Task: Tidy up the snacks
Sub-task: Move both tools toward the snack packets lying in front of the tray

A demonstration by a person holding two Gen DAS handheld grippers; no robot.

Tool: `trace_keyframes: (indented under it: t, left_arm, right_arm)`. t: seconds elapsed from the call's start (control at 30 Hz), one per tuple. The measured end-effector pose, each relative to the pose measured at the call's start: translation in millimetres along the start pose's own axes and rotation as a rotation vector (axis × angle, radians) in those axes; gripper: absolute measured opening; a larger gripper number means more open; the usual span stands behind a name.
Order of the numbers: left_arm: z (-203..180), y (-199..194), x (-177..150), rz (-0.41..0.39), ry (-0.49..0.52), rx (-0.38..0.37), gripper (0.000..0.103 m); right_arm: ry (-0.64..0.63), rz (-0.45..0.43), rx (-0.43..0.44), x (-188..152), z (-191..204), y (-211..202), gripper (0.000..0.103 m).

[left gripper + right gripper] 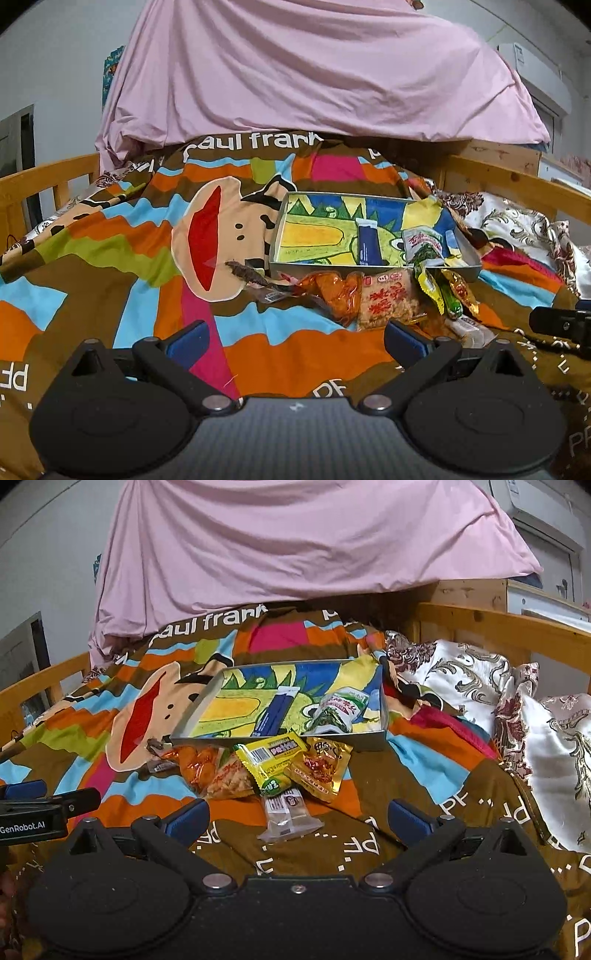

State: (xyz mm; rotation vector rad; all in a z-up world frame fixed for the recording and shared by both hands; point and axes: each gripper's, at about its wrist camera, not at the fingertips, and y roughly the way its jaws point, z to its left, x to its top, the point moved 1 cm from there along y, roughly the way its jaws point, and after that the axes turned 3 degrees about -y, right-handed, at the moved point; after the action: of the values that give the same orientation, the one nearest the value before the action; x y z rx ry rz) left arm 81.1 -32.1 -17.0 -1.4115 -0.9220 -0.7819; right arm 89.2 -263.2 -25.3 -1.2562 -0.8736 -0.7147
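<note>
Likely light, crinkly, slippery: clear-wrapped snack (290, 814) nearest, before tray (384, 716); pinch sealed edge. Both grippers (295, 338) (297, 818) agape, empty.

Wooden bed rail (509, 627) (white walls (55, 66))

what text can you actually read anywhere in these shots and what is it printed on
"paul frank": white letters on the bedspread, near its far edge.
"GenRobot.AI": on the left gripper, seen in the right wrist view.
"PF" with dotted lines: repeated white marks on the brown part of the bedspread.
Red characters on the rice cracker pack: too blurred to read.
Print on the yellow wrapper, gold packet and green-white sachet: too small to read.
</note>
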Motion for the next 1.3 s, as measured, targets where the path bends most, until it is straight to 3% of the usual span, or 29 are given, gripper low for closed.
trace_keyframes:
  t: [0.97,1.3]
  left_arm:
    - [-9,36,15,0.052,0.026,0.016,0.103]
    - [-18,49,23,0.050,0.056,0.006,0.103]
  right_arm:
    - [0.044,0.033,0.007,5,-7,10,0.102]
    - [-0.017,0.007,0.009,18,-10,22,0.102]
